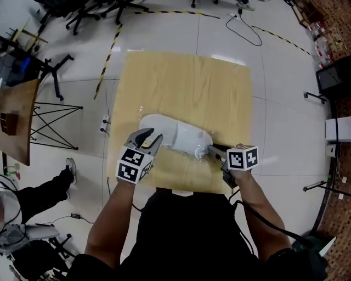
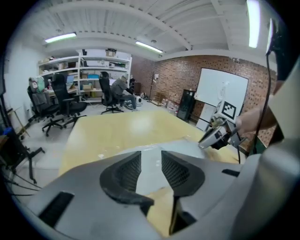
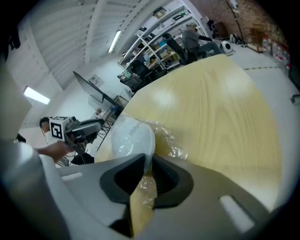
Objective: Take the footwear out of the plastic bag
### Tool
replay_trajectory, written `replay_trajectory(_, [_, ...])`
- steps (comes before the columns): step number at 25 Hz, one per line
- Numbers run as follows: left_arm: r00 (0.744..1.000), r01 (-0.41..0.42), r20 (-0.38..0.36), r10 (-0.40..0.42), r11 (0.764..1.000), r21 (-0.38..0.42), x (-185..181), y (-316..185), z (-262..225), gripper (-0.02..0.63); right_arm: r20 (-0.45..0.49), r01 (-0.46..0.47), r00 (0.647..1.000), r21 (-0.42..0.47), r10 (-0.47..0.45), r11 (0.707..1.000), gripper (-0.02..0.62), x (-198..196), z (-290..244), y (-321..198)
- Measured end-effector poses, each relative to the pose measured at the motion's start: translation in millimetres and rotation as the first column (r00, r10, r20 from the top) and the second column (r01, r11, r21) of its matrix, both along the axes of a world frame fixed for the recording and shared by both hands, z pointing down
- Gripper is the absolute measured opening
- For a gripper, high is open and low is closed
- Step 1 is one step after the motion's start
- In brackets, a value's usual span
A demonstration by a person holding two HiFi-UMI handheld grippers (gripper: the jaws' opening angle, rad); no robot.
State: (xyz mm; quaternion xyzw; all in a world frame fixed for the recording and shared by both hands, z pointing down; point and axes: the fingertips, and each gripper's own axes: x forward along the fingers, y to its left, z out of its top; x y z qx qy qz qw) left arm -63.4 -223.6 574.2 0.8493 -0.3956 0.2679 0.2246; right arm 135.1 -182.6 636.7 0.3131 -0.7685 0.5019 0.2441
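Observation:
A white piece of footwear (image 1: 167,130) lies inside a clear plastic bag (image 1: 200,144) near the front of the pale wooden table (image 1: 186,82). My left gripper (image 1: 150,138) hovers at the footwear's left end. In the left gripper view its jaws (image 2: 151,161) stand open, with the white surface (image 2: 149,177) showing in the gap and neither pad pressing on it. My right gripper (image 1: 213,151) is at the bag's right end. In the right gripper view its jaws (image 3: 149,165) pinch crinkled plastic (image 3: 171,145), and the footwear (image 3: 131,138) lies just beyond them.
The table's front edge runs just below both grippers. On the floor are office chairs (image 1: 88,13) at the back left, yellow-black tape (image 1: 107,60), a black cable (image 1: 244,30), a wire stand (image 1: 52,123) and a person's leg (image 1: 46,192) at the left.

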Motion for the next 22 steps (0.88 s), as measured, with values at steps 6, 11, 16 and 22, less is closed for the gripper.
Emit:
replay_trajectory(6, [0.98,0.026,0.199,0.019,0.975,-0.221,-77.4,-11.2,60.2,0.244,-0.115,0.083,0.991,0.078,-0.074,0.993,0.057,-1.6,-2.6,-10.7])
replay_trajectory(11, [0.993,0.007,0.114,0.027,0.958,-0.288,-74.5,-3.0,66.6,0.201,-0.168,0.149,0.977,0.097,-0.132,0.984,0.061,-6.7,-1.4,-12.6])
replay_trajectory(16, [0.993,0.009,0.116,0.022,0.966,-0.26,-69.0,2.7,65.1,0.155,-0.165,0.149,0.978,0.103,-0.131,0.983,0.06,-1.1,-3.8,-12.5])
replay_trajectory(22, [0.992,0.023,0.128,0.011,0.965,-0.261,-78.0,4.1,62.7,0.123,-0.111,0.06,0.993,0.091,-0.05,0.994,0.048,13.9,-15.3,-18.3])
